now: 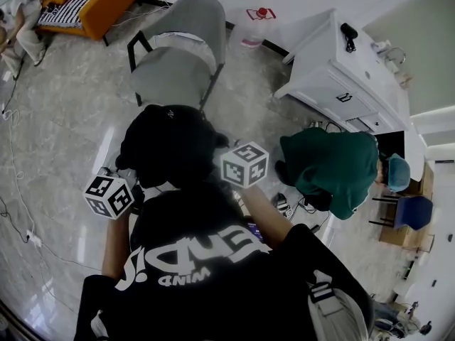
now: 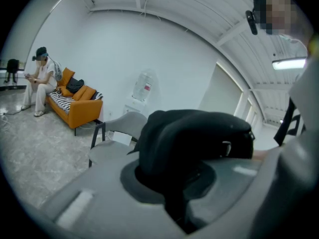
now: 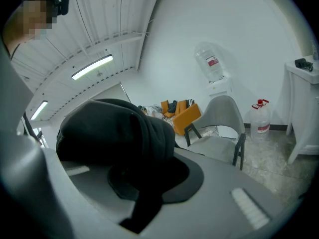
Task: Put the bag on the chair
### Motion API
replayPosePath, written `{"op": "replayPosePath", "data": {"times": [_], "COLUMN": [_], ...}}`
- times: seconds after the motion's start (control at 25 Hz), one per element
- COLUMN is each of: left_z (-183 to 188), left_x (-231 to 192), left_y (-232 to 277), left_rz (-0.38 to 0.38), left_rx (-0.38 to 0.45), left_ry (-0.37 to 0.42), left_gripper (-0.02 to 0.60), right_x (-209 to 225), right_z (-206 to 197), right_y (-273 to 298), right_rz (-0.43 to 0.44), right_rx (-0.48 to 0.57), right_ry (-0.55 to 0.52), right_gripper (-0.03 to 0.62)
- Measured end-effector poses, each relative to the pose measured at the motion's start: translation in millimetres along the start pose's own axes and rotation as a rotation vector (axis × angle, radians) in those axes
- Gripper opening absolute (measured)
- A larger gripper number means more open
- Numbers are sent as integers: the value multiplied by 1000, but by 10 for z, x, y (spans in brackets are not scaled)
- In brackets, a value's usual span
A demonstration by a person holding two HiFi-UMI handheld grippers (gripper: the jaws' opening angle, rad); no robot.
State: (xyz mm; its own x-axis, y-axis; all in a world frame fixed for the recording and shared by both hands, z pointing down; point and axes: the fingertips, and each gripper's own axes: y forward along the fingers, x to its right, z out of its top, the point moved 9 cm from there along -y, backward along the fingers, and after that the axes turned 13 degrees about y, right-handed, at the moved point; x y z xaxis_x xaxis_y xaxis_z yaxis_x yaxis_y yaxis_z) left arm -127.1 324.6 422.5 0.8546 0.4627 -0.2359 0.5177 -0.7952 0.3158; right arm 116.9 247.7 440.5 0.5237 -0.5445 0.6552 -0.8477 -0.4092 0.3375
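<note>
A black bag (image 1: 170, 144) hangs in the air between my two grippers, just short of the grey chair (image 1: 178, 55). My left gripper (image 1: 124, 180) is shut on the bag's left side, where black fabric (image 2: 194, 138) is pinched between its jaws (image 2: 174, 203). On the right side, my right gripper (image 1: 226, 158) is shut on the bag (image 3: 114, 128), with fabric running down into its jaws (image 3: 144, 203). The chair (image 2: 117, 136) (image 3: 219, 128) stands empty ahead, its seat facing me. The bag hides the fingertips in the head view.
An orange sofa (image 1: 92, 2) with a seated person (image 2: 40, 81) is at the far left. A white cabinet (image 1: 341, 69) stands right of the chair, a water jug (image 1: 256, 27) behind it. A person in green (image 1: 334, 165) crouches at my right. Cables (image 1: 21, 212) trail on the floor.
</note>
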Motion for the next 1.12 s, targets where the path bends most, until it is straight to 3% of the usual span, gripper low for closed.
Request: {"op": "replayPosePath", "data": {"times": [0.6,1.12], "left_z": [731,1351], "left_x": [-1054,-1673], "left_y": [1094,2010], "left_rz": [16,76], "left_rx": [-22,-20], "left_ry": [-3,-26], "left_gripper": [32,32], "right_x": [686,1315], "right_z": [1202,2313], "right_y": [971,1625], "right_rz": [18,72], "right_rx": [-32,-70], "right_ry": [5,-14], "right_gripper": [34,34]}}
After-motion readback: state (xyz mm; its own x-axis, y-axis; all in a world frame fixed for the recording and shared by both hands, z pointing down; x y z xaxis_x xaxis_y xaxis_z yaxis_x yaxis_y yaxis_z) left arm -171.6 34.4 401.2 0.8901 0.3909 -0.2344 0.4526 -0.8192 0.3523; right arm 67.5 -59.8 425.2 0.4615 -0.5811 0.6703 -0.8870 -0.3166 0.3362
